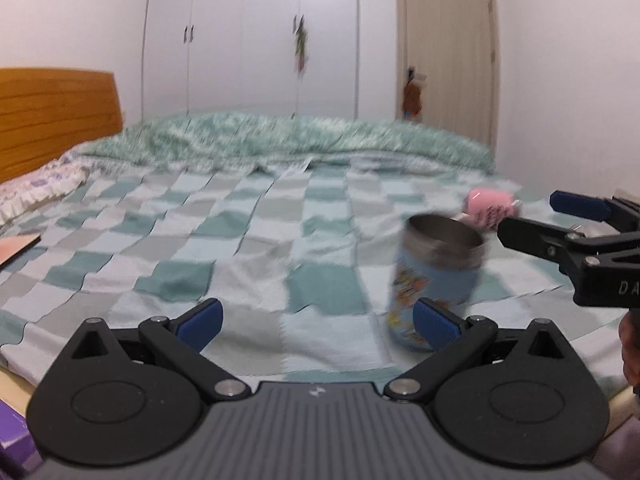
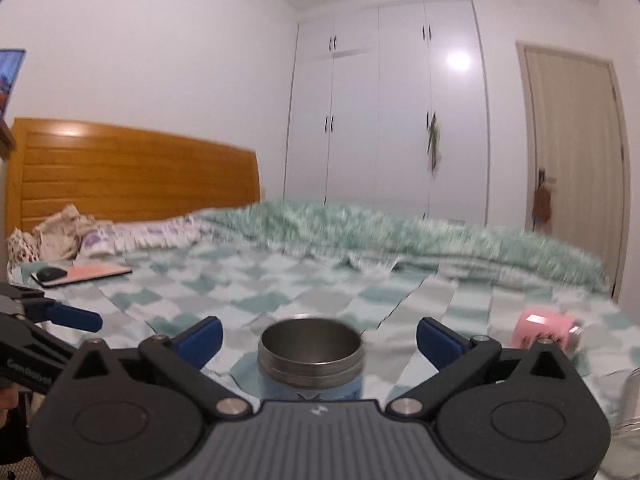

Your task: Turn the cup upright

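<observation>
Right now the blue cup (image 2: 311,364) stands upright on the checked bedspread (image 1: 192,240), its steel mouth facing up, and neither of my tools grips it. My right gripper (image 2: 319,334) is spread wide: in its own camera the cup sits centred between the two blue pads (image 2: 199,338), with bedspread showing on both sides of the rim, so nothing touches it. Only the top band and a strip of the blue wall show there; the tool's body hides the rest.

My left gripper (image 1: 318,320) is released too, its pads far apart over bare cloth. From that side I get what the right camera cannot give: the cup (image 1: 434,276) nearly full height, blurred, with a colourful print down its wall and its base on the cloth. Its lower part is partly covered by my left tool's right-hand pad (image 1: 436,324); I cannot tell whether the two touch or merely overlap in the view. The same camera catches my right gripper (image 1: 532,220) from outside, coming in from the right edge, with its fingers apart near the cup's rim.

A pink cup (image 2: 546,330) lies on its side beyond the blue one, seen by both cameras. Only the right view shows the pink notebook with a dark mouse on it (image 2: 80,272) whole, near the wooden headboard (image 2: 132,168).
</observation>
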Demonstrator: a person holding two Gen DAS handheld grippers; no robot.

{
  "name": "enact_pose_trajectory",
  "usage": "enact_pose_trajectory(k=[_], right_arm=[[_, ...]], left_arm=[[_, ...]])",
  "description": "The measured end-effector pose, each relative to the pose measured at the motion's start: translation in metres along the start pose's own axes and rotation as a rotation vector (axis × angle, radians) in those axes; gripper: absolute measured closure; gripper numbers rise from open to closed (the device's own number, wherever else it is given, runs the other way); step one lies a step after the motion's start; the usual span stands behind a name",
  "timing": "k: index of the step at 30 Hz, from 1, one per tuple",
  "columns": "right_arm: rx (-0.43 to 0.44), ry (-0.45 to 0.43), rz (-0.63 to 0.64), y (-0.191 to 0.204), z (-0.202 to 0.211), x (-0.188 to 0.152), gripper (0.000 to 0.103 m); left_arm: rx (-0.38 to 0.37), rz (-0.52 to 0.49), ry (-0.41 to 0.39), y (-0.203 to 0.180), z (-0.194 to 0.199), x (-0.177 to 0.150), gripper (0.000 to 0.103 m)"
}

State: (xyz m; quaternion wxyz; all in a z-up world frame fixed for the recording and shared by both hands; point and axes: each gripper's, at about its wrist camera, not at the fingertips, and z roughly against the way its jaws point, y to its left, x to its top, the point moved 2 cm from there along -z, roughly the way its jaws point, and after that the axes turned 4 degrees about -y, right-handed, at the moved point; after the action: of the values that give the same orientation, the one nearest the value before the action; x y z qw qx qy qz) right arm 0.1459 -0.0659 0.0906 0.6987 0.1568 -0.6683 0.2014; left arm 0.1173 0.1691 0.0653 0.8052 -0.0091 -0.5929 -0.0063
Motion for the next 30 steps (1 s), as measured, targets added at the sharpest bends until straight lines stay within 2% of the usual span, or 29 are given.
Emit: enact_pose_trajectory(k=[4, 9, 13, 17, 23, 30], right_arm=[[-0.032, -0.062, 0.01, -0.013, 0.051, 0.006, 0.0], [-0.11, -0.072, 0.003, -0.036, 0.112, -0.009, 0.0], [-0.189, -0.062, 0.002, -0.056, 0.151, -0.033, 0.0], [-0.259, -0.068, 0.005, -0.076, 0.181, -0.06, 0.0], [-0.295, -0.074, 0.007, -0.09, 0.204, -0.093, 0.0], [-0.3, -0.105, -0.027, -0.098, 0.212, -0.093, 0.0]], left_arm=[[-0.046, -0.001, -0.107, -0.033, 0.034, 0.0, 0.0], [-0.072, 0.014, -0.224, -0.079, 0.066, -0.018, 0.0], [-0.055, 0.033, -0.282, -0.11, 0.076, -0.04, 0.0], [0.001, 0.018, -0.354, -0.135, 0.079, -0.061, 0.0], [0.067, -0.013, -0.349, -0.148, 0.073, -0.08, 0.0], [0.055, -0.031, -0.375, -0.153, 0.079, -0.084, 0.0]])
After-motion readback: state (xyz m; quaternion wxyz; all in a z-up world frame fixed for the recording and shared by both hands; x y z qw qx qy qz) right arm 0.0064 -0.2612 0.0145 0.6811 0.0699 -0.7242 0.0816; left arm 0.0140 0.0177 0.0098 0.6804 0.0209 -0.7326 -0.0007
